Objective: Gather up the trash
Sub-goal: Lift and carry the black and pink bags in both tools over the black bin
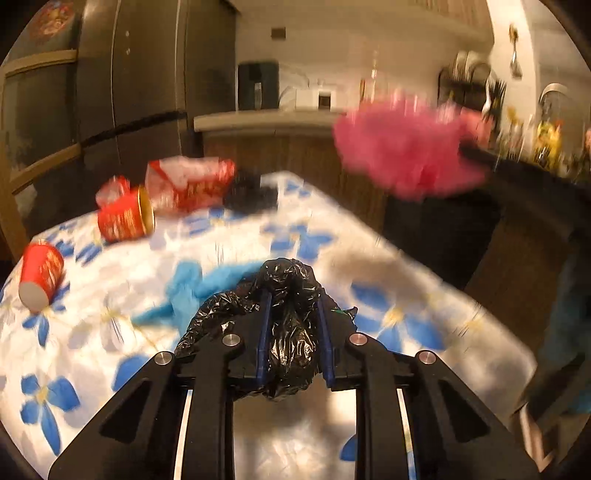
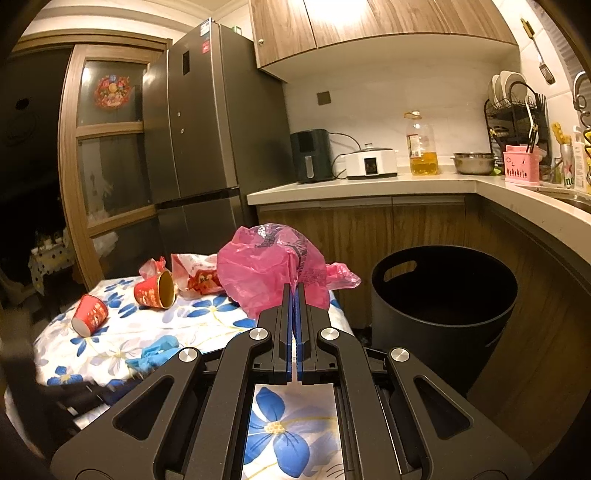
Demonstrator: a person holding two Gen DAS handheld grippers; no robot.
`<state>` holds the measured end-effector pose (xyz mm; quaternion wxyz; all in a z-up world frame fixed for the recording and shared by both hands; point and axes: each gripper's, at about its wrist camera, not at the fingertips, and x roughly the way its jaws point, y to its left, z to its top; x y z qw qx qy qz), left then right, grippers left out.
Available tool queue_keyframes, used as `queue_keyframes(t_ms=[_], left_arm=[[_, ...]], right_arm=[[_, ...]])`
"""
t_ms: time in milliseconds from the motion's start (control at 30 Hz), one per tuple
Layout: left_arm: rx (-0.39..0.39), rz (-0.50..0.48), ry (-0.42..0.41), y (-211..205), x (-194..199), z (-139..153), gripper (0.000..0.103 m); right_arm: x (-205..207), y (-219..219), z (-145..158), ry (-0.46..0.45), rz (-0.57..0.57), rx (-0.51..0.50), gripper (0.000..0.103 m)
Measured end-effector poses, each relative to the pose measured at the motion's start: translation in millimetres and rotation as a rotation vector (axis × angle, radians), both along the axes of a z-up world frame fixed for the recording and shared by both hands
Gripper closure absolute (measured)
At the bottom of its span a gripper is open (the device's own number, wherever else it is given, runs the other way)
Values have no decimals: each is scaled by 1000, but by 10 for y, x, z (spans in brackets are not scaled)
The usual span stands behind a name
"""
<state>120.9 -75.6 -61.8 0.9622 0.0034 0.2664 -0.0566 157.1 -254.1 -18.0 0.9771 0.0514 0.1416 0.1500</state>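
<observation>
Left wrist view: left claw (image 1: 293, 302) grips crumpled black plastic bag (image 1: 291, 332), long axis seemingly toward 12 o'clock; right claw (image 2: 294, 291) pinches crinkled pink plastic bag (image 2: 266, 264).

Warm yellowish indoor light. Bright glare on cabinet underside (image 2: 343, 9), right wrist view. Left wrist view heavily motion-blurred: pink bag (image 1: 406, 147) and red cups (image 1: 125, 218) smeared; black bag (image 1: 291, 325) sharp. Right view sharp. Fisheye bending, dark vignetted corners in both.

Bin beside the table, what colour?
Black bin, clearest in the right wrist view.
</observation>
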Motion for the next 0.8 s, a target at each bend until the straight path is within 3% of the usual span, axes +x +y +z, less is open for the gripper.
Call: queue_keyframes(t_ms=[267,400,667,800], left_arm=[[-165,-45,-128,90,201,724,81],[-186,-66,-177,6,351,959,81],[-170,-191,-187,-596,733,1100,81],[-205,-253,-164,-836,930,1074,81]], right_arm=[[7,-172,130,-40,-46,-9,102],[36,-311,188,-58,-79,-4,102],[150,-641,272,-82,-166,-2,102],[219,-827,293,-83,-212,3,102]])
